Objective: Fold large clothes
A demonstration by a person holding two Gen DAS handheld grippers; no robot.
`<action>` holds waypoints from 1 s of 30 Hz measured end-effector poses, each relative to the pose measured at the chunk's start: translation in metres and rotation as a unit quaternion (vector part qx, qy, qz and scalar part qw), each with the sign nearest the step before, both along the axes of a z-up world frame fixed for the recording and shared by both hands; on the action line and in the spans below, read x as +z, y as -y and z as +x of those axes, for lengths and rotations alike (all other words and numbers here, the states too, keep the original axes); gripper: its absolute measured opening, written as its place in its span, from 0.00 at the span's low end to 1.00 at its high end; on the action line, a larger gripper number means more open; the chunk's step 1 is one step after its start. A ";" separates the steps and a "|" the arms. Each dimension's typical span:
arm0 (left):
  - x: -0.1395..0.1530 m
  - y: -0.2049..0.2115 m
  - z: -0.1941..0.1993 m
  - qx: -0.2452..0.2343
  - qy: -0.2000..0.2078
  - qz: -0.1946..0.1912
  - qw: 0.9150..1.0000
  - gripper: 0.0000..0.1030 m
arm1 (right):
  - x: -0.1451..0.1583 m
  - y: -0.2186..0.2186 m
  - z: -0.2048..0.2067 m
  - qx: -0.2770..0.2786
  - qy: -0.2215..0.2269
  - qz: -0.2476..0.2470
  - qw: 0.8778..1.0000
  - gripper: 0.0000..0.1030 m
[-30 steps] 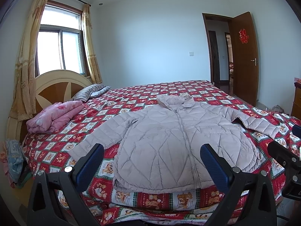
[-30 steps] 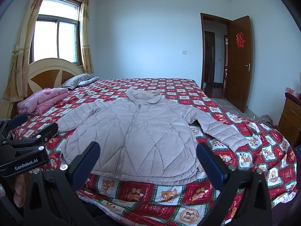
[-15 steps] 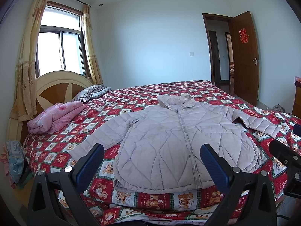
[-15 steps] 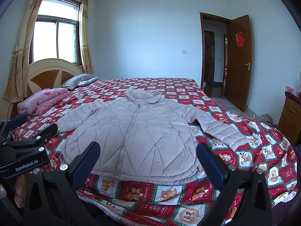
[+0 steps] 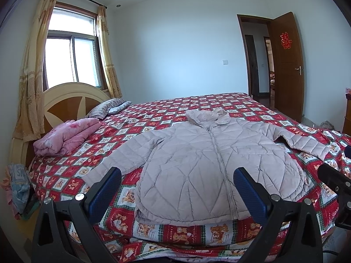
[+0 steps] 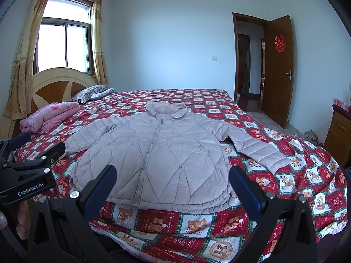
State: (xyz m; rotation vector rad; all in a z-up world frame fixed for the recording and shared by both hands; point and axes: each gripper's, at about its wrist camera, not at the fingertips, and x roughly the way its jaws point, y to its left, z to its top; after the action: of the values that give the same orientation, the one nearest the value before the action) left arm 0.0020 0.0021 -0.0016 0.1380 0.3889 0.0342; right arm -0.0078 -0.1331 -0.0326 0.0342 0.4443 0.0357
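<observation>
A pale lilac quilted jacket [image 5: 206,164] [image 6: 158,153] lies flat and zipped on the bed, collar away from me, both sleeves spread out to the sides. My left gripper [image 5: 176,188] hovers open in front of the jacket's hem, apart from it, with nothing between its blue pads. My right gripper [image 6: 173,186] is open too, short of the hem at the bed's near edge. Each gripper shows at the side of the other's view.
The bed [image 5: 166,232] has a red checked cartoon bedspread. A folded pink blanket [image 5: 65,138] and a striped pillow [image 5: 105,109] lie by the headboard [image 5: 65,100]. Clothes [image 5: 17,188] hang at the left. A wooden door [image 6: 278,70] stands open, a cabinet [image 6: 337,131] at right.
Both grippers have drifted only slightly; the jacket lies as before.
</observation>
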 end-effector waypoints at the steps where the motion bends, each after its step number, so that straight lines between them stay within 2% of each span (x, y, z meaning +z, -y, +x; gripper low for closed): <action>1: 0.000 0.000 0.000 0.000 0.000 0.001 1.000 0.99 | 0.000 0.000 0.000 0.000 0.000 0.001 1.000 1.00; 25: -0.005 0.002 0.005 0.004 -0.001 0.008 1.000 0.99 | -0.004 0.006 0.007 0.001 -0.015 0.010 1.000 1.00; 30: -0.013 0.007 0.014 0.009 0.013 0.034 0.999 0.99 | -0.016 0.018 0.023 -0.013 -0.022 0.007 1.000 1.00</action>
State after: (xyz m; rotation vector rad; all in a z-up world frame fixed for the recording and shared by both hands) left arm 0.0162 -0.0048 -0.0142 0.2010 0.3626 0.0669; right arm 0.0153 -0.1506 -0.0484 0.0540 0.4876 0.0129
